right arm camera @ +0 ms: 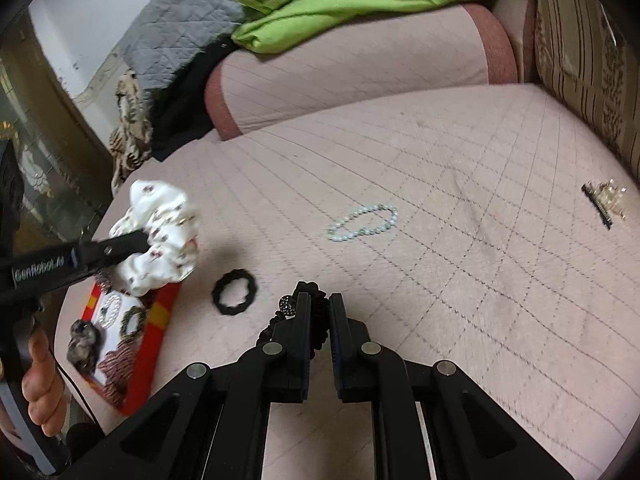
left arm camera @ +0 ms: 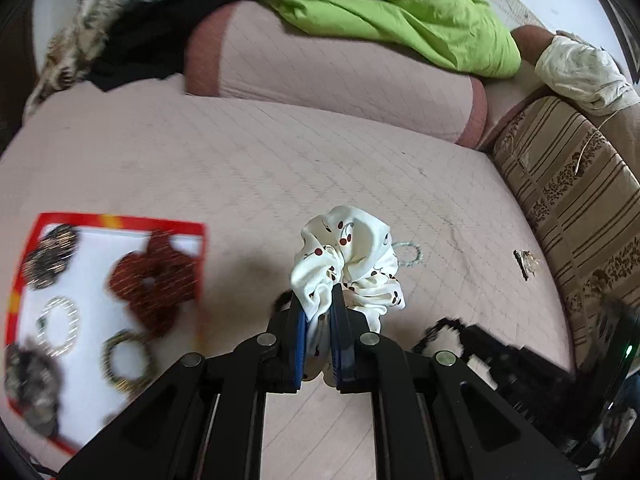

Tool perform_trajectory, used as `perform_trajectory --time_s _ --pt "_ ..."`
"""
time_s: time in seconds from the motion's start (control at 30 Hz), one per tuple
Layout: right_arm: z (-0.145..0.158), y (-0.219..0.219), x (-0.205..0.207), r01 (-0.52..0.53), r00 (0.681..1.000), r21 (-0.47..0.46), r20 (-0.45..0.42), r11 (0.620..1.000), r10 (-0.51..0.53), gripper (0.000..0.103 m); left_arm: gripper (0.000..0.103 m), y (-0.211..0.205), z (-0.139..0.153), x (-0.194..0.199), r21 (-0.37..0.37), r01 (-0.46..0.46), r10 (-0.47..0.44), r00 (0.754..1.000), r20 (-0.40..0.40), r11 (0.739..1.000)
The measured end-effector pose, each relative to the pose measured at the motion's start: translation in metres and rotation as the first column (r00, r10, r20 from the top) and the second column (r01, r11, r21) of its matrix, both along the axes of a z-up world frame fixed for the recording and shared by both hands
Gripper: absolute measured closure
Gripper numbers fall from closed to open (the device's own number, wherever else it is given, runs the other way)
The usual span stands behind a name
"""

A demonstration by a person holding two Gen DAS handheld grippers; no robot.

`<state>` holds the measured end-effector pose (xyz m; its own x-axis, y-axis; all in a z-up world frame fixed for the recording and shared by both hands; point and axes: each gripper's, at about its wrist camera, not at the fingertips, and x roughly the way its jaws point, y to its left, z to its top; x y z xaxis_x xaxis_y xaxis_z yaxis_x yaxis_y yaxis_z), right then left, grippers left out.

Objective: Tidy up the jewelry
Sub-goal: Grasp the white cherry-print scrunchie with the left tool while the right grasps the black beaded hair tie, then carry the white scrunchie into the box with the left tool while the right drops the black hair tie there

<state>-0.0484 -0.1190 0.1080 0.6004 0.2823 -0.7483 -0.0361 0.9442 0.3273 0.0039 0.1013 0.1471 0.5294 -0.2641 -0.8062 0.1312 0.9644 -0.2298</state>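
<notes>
Between my left gripper's (left arm camera: 320,304) blue pads sits the cherry-print scrunchie (left arm camera: 352,256), clamped by a fold and lifted off the pink quilt (left arm camera: 240,168). Its bulk sticks out ahead of the fingertips. Key relation: red-rimmed tray (left arm camera: 120,222) lies down and to the left of that gripper, so I judge the next move is a leftward carry and drop. In the right wrist view the scrunchie hangs above the tray's near corner, not yet over the white floor. Tray already holds a red scrunchie (left arm camera: 154,280), dark ones and beaded rings.

Right gripper (right arm camera: 320,312) is nearly closed around a black scrunchie (right arm camera: 308,300) with a sparkly charm. Black hair tie (right arm camera: 235,292) just left of it, pearl bracelet (right arm camera: 362,224) ahead, hair clip (right arm camera: 604,200) far right. Right arm is nearer to all three.
</notes>
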Motion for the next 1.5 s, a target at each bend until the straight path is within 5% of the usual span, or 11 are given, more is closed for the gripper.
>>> perform_trajectory --time_s 0.27,0.47,0.8,1.13,1.5 --pt "0.030 0.034 -0.027 -0.079 0.996 -0.027 0.048 0.997 0.080 0.093 0.093 0.090 0.012 -0.044 0.009 -0.183 0.183 0.983 0.006 0.983" --pt "0.043 0.072 -0.037 -0.172 0.983 -0.060 0.060 0.983 0.176 0.093 0.093 0.170 0.008 -0.061 -0.050 -0.361 0.359 0.933 -0.038 0.931" --pt "0.054 0.153 -0.029 -0.333 0.937 -0.140 0.062 0.932 0.344 0.093 0.093 0.225 -0.015 -0.057 -0.141 -0.430 0.418 0.902 -0.109 0.892" --pt "0.039 0.234 0.003 -0.454 0.889 -0.086 0.016 0.887 0.457 0.093 0.093 0.239 -0.040 0.010 -0.137 -0.363 0.350 0.930 -0.112 0.922" --pt "-0.032 0.306 0.027 -0.548 0.827 0.038 -0.129 0.836 0.548 0.093 0.093 0.242 -0.089 0.067 -0.045 -0.307 0.294 0.938 -0.182 0.951"
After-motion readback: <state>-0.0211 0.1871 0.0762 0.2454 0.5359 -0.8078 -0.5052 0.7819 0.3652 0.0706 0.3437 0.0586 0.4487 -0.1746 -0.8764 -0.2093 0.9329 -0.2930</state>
